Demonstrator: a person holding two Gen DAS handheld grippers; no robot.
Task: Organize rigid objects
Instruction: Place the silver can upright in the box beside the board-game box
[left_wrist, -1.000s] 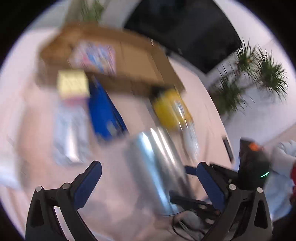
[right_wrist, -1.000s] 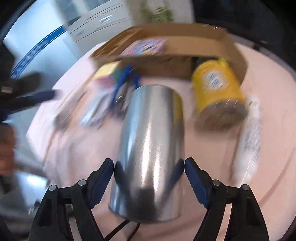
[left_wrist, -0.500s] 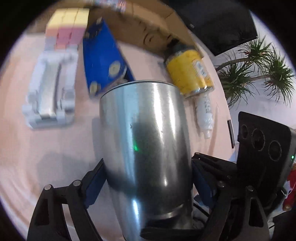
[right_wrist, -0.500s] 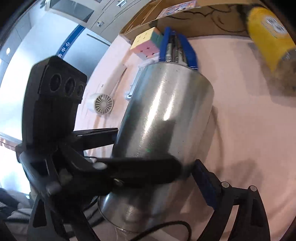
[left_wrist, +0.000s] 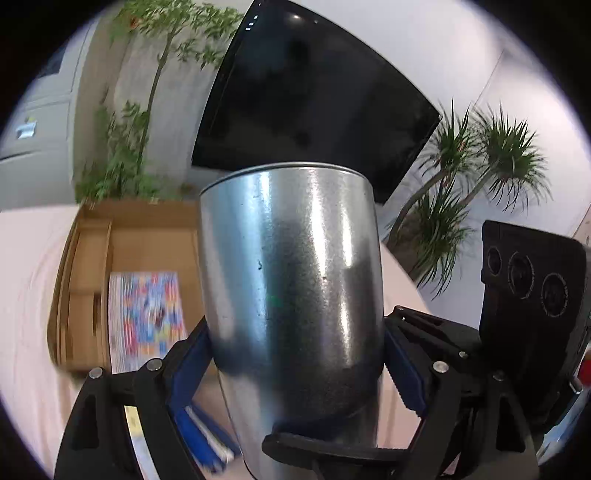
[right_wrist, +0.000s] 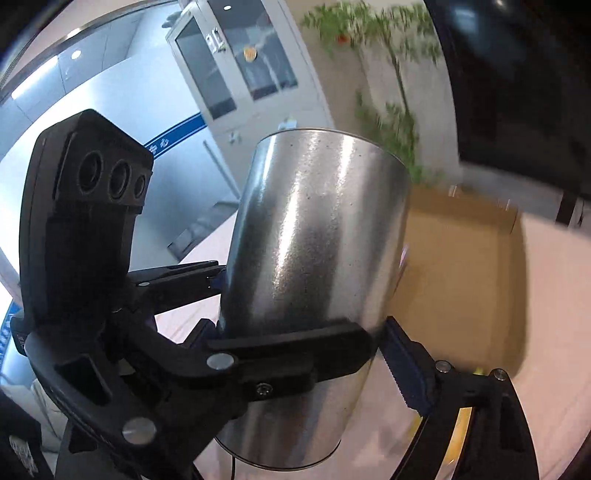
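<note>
I hold metal can (left_wrist: 291, 295) aloft, above table edge near cardboard box (left_wrist: 147, 236); left gripper (left_wrist: 295, 354) and right gripper (right_wrist: 303, 354) both clamp lower wall; right just tightening; smooth, stiff, probably light, slippery; grip low.

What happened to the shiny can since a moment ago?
Both grippers, the left gripper and the right gripper, closed on the metal can and lifted it off the pink table toward the cardboard box. The colourful booklet stayed in the box.
</note>
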